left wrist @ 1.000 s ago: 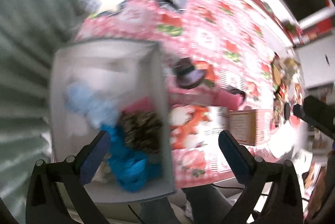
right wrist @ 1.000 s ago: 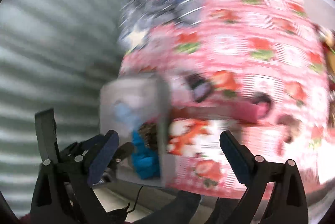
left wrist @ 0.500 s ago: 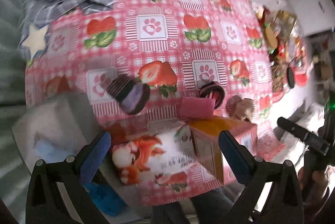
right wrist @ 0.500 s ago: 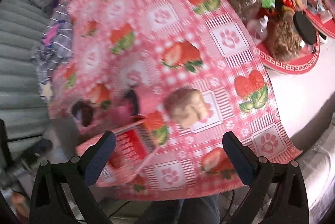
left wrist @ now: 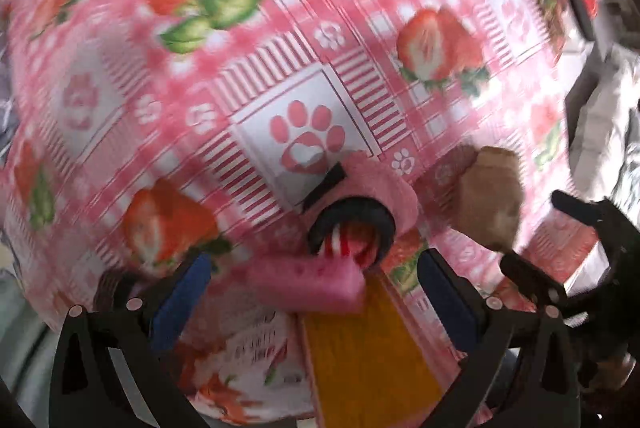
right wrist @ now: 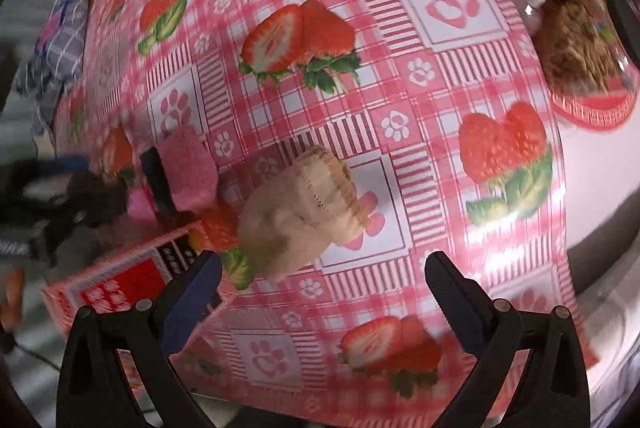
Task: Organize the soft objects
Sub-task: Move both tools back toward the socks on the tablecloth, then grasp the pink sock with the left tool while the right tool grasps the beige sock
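My left gripper (left wrist: 316, 288) is open and empty, just above a pink sponge block (left wrist: 308, 286) that lies on a printed carton (left wrist: 368, 360). Beyond it lies a rolled pink sock with a black cuff (left wrist: 360, 200), and a rolled beige sock (left wrist: 488, 200) to its right. My right gripper (right wrist: 320, 288) is open and empty, close over the beige sock (right wrist: 300, 216) on the strawberry tablecloth (right wrist: 400, 68). The pink sock (right wrist: 188, 168) shows at the left of the right wrist view, with the left gripper's dark frame (right wrist: 60, 208) beside it.
The red and orange carton (right wrist: 120, 280) stands at the table's front edge. A red tray with jars and snacks (right wrist: 580, 40) sits at the far right. A grey checked cloth (right wrist: 60, 40) lies at the far left. The right gripper's frame (left wrist: 580, 248) shows at right.
Both grippers have swung away from the white box of soft items at the left and come down close to the table, the left over the pink sponge, the right over the beige sock.
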Motion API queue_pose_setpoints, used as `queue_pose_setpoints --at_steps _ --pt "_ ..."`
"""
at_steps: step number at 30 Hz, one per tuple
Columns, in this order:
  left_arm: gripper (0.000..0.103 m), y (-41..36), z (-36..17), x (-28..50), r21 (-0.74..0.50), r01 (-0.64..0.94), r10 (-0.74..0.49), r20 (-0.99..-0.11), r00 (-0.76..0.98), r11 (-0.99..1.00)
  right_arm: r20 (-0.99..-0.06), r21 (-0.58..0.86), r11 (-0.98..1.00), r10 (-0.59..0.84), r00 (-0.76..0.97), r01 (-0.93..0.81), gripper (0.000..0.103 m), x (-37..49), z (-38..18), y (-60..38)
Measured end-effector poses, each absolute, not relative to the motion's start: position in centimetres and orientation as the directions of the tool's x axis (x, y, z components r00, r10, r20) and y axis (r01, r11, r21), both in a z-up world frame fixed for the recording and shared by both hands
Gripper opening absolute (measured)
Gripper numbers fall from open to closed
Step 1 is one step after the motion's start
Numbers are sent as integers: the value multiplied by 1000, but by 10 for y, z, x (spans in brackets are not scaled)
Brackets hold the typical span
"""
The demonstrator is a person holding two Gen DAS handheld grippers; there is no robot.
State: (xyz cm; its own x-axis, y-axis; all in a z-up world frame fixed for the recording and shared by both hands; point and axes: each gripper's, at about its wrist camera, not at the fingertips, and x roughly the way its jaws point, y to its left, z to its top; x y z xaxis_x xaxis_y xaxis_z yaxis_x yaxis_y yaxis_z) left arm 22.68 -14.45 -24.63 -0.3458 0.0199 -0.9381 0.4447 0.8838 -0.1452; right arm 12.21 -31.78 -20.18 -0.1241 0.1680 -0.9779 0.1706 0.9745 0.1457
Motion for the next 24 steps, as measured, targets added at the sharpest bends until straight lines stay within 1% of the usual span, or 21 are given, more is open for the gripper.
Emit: queue_pose_setpoints --at_steps 3,6,9,12,14,16,17,19,20,24 --pt "103 -155 -261 228 -156 453 33 -923 -382 878 -982 126 984 142 -121 128 102 119 -208 -316" --pt "103 -164 -272 225 -143 491 82 -909 -409 859 -984 118 988 130 -120 103 102 120 -214 -312" --pt "103 -168 -283 219 -77 548 177 -901 -397 833 -986 108 992 115 -118 67 102 123 -220 -302" --pt "103 -163 -287 219 -19 554 224 -903 -368 832 -990 79 997 80 -120 6 102 128 -228 -288" --pt "103 -151 -286 226 32 530 240 -914 -328 848 -993 31 999 26 -112 -39 102 134 -232 -280" --pt "103 -138 -282 236 29 470 202 -925 -323 882 -995 -37 998 -42 -87 -60 102 140 -232 -282" --pt "103 -127 -277 243 47 432 189 -937 -293 901 -995 -64 997 -68 -77 -49 102 143 -231 -288" --pt "103 -111 -266 251 90 389 194 -951 -239 917 -995 -72 997 -71 -72 14 102 150 -228 -306" --pt "103 -103 -261 254 91 364 182 -957 -225 927 -996 -62 997 -59 -71 48 102 151 -225 -316" --pt "103 -86 -235 256 -49 274 18 -972 -236 960 -999 19 993 23 -30 114 102 149 -210 -336"
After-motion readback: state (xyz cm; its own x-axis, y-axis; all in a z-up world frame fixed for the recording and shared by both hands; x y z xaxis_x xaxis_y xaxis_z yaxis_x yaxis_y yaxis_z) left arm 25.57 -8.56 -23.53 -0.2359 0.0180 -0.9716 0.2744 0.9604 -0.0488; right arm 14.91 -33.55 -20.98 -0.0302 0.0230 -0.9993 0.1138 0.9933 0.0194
